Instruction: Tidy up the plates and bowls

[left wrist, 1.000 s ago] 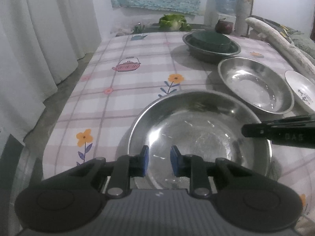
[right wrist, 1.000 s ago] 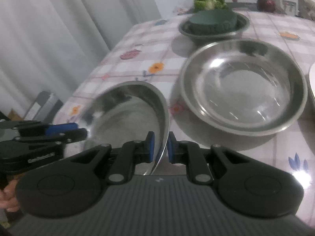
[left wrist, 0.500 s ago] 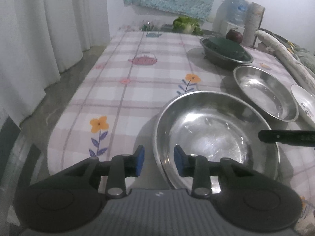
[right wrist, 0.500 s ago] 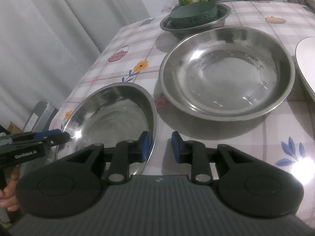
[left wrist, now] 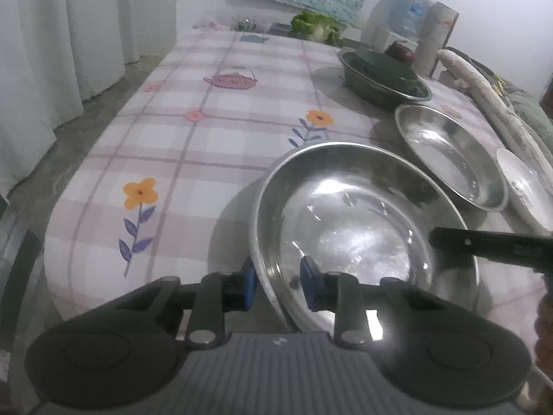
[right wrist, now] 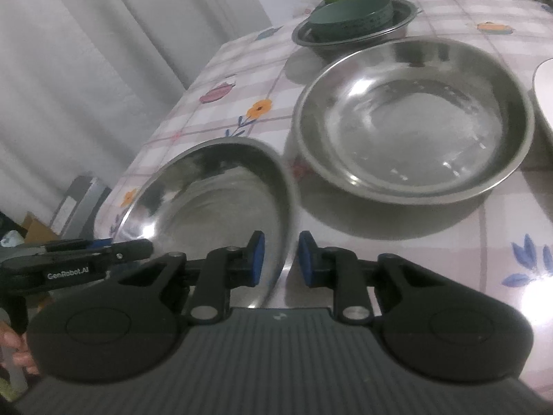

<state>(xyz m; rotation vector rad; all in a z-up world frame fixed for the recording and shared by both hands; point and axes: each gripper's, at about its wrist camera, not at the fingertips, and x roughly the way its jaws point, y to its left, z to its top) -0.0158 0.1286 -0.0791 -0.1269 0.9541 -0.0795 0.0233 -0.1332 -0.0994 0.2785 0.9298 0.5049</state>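
Shiny round steel bowl [left wrist: 359, 228] on checked floral tablecloth [left wrist: 207, 145]; left gripper [left wrist: 276, 285] and right gripper [right wrist: 278, 259] both closing, rim between blue pads, not yet pressed.

Near round steel bowl [left wrist: 363, 228]: polished, mirror-glossy metal
Checked floral cloth [left wrist: 193, 145] on tabletop: smooth, matt
Dark green dish [right wrist: 352, 15]: dull plastic

Near bowl [left wrist: 363, 228] before second bowl [left wrist: 449, 155]; plate [left wrist: 528, 190] right; stacked bowls [left wrist: 383, 72] behind.
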